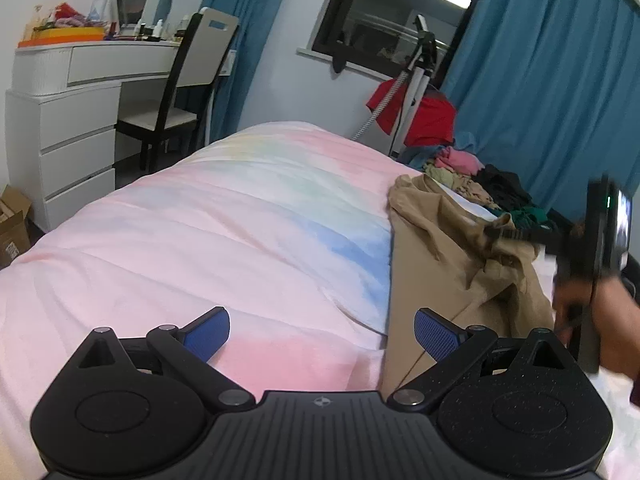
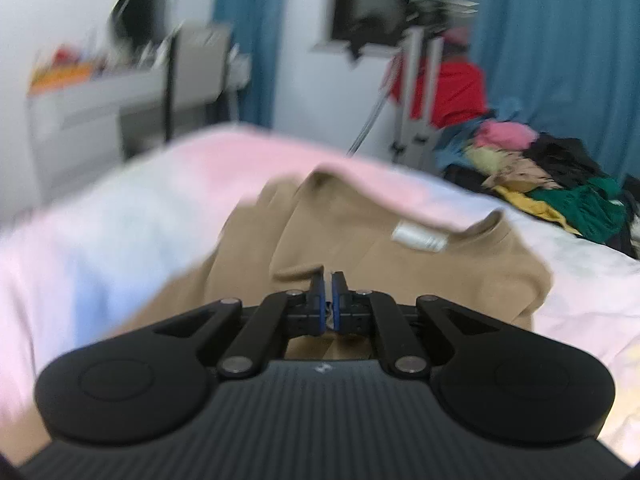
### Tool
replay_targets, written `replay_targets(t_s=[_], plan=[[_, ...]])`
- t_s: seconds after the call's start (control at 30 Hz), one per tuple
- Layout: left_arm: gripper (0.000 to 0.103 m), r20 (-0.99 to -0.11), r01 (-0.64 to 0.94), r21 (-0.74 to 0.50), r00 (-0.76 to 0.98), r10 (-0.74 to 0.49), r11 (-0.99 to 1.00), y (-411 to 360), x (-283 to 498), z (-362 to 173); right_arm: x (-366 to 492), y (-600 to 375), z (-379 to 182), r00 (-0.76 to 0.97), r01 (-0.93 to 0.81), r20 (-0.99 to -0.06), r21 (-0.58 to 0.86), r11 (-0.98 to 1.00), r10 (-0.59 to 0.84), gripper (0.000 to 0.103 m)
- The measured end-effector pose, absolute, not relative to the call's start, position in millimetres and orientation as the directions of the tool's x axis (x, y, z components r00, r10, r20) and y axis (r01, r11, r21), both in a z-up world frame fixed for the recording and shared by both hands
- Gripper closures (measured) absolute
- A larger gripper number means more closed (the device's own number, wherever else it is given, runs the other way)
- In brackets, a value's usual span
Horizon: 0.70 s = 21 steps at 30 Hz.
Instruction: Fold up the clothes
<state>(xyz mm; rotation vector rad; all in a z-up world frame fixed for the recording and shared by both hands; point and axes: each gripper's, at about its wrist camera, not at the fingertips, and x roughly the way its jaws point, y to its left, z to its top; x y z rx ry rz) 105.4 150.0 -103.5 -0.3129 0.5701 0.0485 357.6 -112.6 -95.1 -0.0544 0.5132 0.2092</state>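
Observation:
A tan garment (image 1: 452, 264) lies crumpled on the right side of the pink and blue bed cover (image 1: 224, 216). My left gripper (image 1: 320, 334) is open and empty, low over the cover just left of the garment's edge. In the left wrist view my right gripper (image 1: 504, 234) reaches in from the right and pinches a raised fold of the tan garment. In the blurred right wrist view my right gripper (image 2: 328, 284) has its jaws closed over the tan garment (image 2: 360, 240), whose white label (image 2: 418, 240) shows near the collar.
A pile of mixed clothes (image 1: 480, 184) lies at the bed's far right corner. A tripod (image 1: 416, 76) with a red cloth (image 1: 424, 114) stands behind the bed. A white dresser (image 1: 68, 120) and a chair (image 1: 180, 88) stand on the left. Blue curtains (image 1: 560, 80) hang behind.

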Motion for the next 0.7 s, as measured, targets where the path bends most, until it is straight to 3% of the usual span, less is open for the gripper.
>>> replay_targets(t_s=[0.13,0.27,0.5,0.53,0.57,0.6,0.63,0.7], plan=[[0.003,-0.529,-0.114,-0.284,0.846,-0.057,0.952,148,111,-106,378,-136,-85,0.890,-0.111,-0.429,0.119,0.987,0.152,0.098],[0.003,-0.524,-0.111,-0.289,0.850,-0.060,0.951,149,117,-110,409,-163,-111,0.865,0.032,-0.498,0.180,0.983,0.063,0.097],[0.003,-0.533,-0.087,-0.255,0.844,-0.065,0.963,144,126,-120,415,-172,-128,0.856,0.040,-0.513,0.205,0.978,0.073,0.092],[0.003,-0.532,-0.082,-0.247,0.845,-0.064,0.966,143,126,-119,410,-173,-125,0.853,0.028,-0.515,0.210,0.977,0.086,0.083],[0.003,-0.531,-0.078,-0.238,0.845,-0.063,0.968,141,126,-119,402,-175,-122,0.851,0.007,-0.512,0.224,0.975,0.111,0.059],[0.003,-0.529,-0.074,-0.230,0.846,-0.061,0.970,140,126,-118,393,-175,-117,0.855,-0.012,-0.502,0.233,0.972,0.131,0.044],[0.003,-0.530,-0.070,-0.223,0.846,-0.060,0.972,139,125,-118,381,-175,-111,0.861,-0.030,-0.487,0.239,0.971,0.147,0.020],[0.003,-0.528,-0.061,-0.221,0.846,-0.066,0.973,137,120,-116,347,-174,-95,0.879,-0.061,-0.446,0.240,0.969,0.166,0.018]])
